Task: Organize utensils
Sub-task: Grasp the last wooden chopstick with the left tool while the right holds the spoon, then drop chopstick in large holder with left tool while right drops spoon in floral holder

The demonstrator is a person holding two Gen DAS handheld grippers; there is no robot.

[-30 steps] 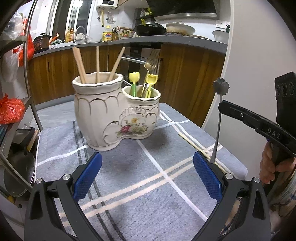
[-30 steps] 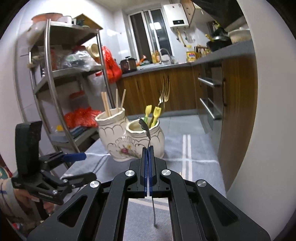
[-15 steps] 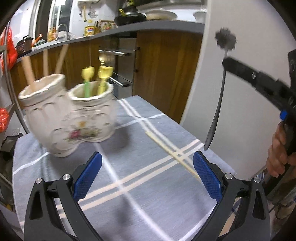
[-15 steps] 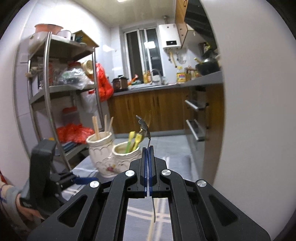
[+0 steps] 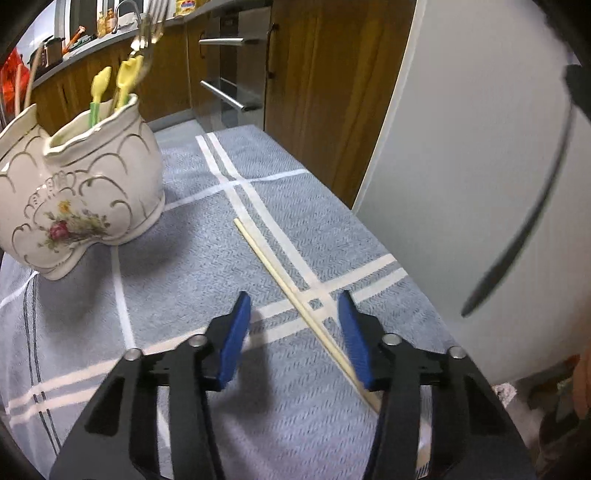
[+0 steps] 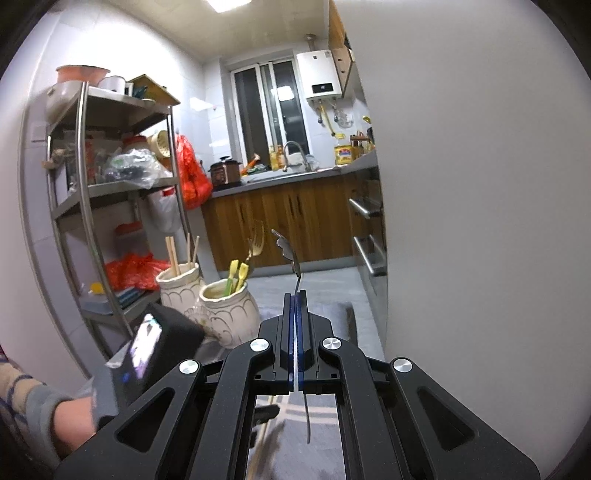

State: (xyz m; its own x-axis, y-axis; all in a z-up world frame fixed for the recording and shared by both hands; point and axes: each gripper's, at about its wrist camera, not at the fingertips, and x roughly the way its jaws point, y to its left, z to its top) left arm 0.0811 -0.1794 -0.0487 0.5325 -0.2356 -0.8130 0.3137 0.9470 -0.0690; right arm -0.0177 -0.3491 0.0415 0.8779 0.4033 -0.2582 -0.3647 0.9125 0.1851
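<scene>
A single pale chopstick [image 5: 295, 295] lies slantwise on the grey checked tablecloth [image 5: 184, 280]. My left gripper [image 5: 295, 332] hovers just over it, pointing steeply down. Its jaws are closing with the chopstick between them, near the right blue pad [image 5: 352, 336], and neither pad presses on it. The cream two-cup ceramic holder [image 5: 74, 192] stands at the left with yellow-topped utensils [image 5: 125, 74] and forks [image 5: 147, 29]. My right gripper [image 6: 295, 306] is shut on a slim dark metal utensil [image 6: 286, 245], held upright in the air. That utensil [image 5: 517, 240] also shows at the right of the left wrist view.
A white panel [image 5: 461, 147] rises right beside the table's right edge. Wooden cabinets with bar handles [image 5: 225, 96] stand beyond the table. A metal rack [image 6: 110, 184] full of bags stands behind the holder [image 6: 221, 314], whose back cup holds chopsticks [image 6: 173, 254].
My left gripper has swung right and down from facing the holder to over the loose chopstick, and its jaws have narrowed. My right gripper has drawn back from the holder, still gripping the utensil.
</scene>
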